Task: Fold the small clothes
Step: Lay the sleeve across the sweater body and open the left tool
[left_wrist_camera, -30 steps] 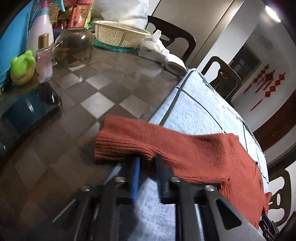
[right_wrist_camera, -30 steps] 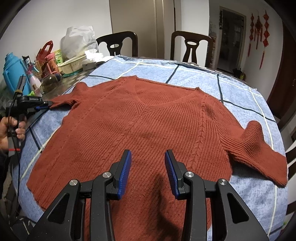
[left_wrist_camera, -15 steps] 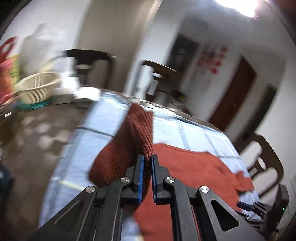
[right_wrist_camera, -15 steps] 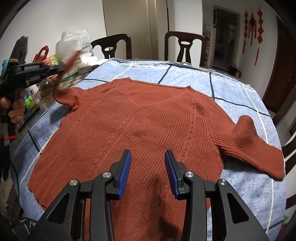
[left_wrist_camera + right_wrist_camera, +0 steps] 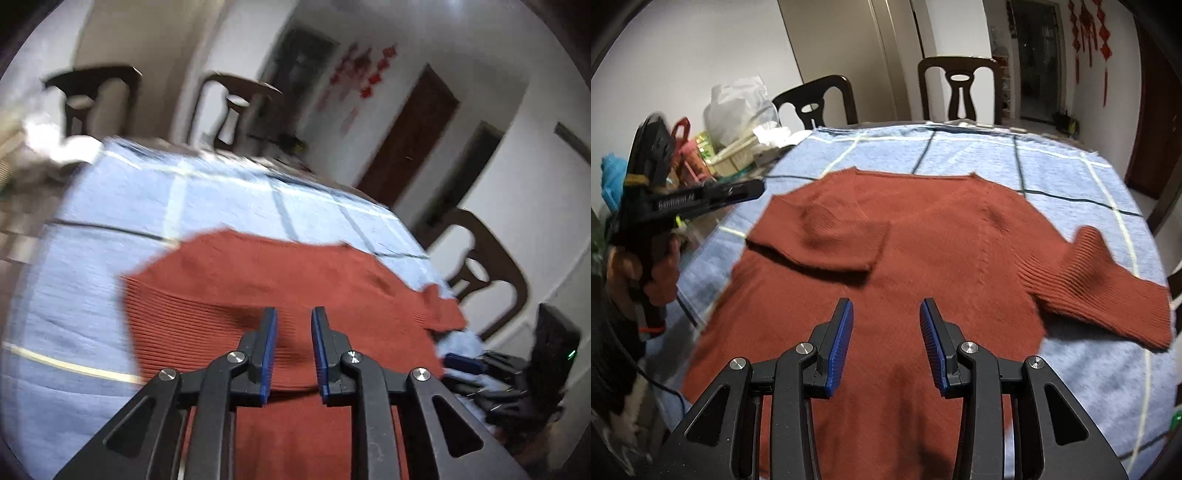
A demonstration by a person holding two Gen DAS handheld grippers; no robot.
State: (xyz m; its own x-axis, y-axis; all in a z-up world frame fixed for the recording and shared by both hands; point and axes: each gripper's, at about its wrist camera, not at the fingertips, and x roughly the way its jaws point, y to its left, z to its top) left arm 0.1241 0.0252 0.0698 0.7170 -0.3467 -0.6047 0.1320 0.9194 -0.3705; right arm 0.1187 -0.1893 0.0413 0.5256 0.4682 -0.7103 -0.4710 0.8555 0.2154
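Sweater (image 5: pixel 945 258), rust-red knit, spread flat on the blue checked cloth (image 5: pixel 1052 170) covering the table, neckline far, hem near. Left sleeve (image 5: pixel 820 236) already folded inward, lying across the chest with its cuff pointing toward the middle. Right sleeve (image 5: pixel 1108 288) not yet folded: long axis running outward and slightly toward the viewer, cuff resting on bare cloth well off the body.

Left hand-held gripper (image 5: pixel 293 350) just above the folded sleeve, jaws opening, nothing pinched between the pads. Seen from the right wrist view, same tool (image 5: pixel 701 199) raised at the sweater's left edge, gripped by a hand (image 5: pixel 661 269).

Right hand-held gripper (image 5: pixel 886 343) over the lower middle of the body, jaws moderately wide, empty, cloth beneath but untouched. Right sleeve to its right and a little ahead, clearly nearer this tool than the left one.

Likely next: swing rightward to the cuff, approach across the sleeve's long axis, pinch the ribbed edge, carry it inward to mirror the left fold. Risk: dragging the shoulder along and rumpling the body.
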